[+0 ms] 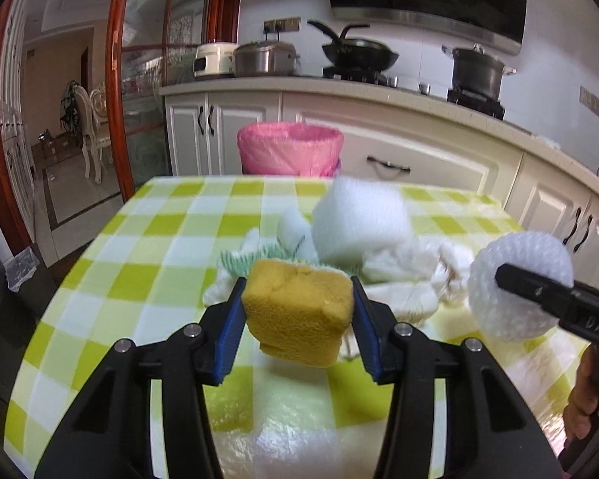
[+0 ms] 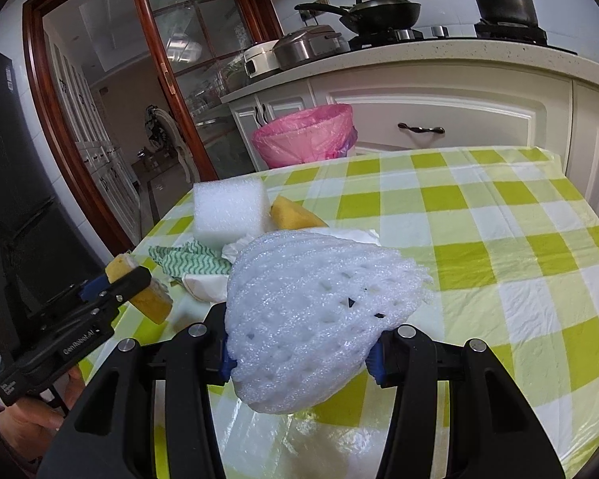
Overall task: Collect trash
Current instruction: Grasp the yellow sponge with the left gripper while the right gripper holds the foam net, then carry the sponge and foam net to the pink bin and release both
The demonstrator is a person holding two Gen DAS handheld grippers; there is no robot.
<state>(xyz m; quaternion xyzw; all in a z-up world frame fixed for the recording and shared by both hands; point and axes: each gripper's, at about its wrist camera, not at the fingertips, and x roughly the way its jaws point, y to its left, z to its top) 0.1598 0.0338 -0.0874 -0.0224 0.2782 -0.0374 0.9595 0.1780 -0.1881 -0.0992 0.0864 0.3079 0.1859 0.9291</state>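
While hanging above checked tablecloth (image 1: 147, 239), yellow sponge (image 1: 299, 315) sitting pinched between left gripper (image 1: 297, 311) jaws. Squeezing white foam net (image 2: 311, 319) in right gripper (image 2: 301, 353), also held off table. Lying on cloth beyond: white foam block (image 1: 359, 223), green-striped rag (image 2: 187, 257), crumpled paper. Standing past table's far edge: pink-lined bin (image 1: 289, 147).

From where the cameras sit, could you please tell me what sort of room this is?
It looks like a home kitchen: a gas stove with a black wok and a pot, white cabinets under the counter, and a pink-lined trash bin behind the checkered table.
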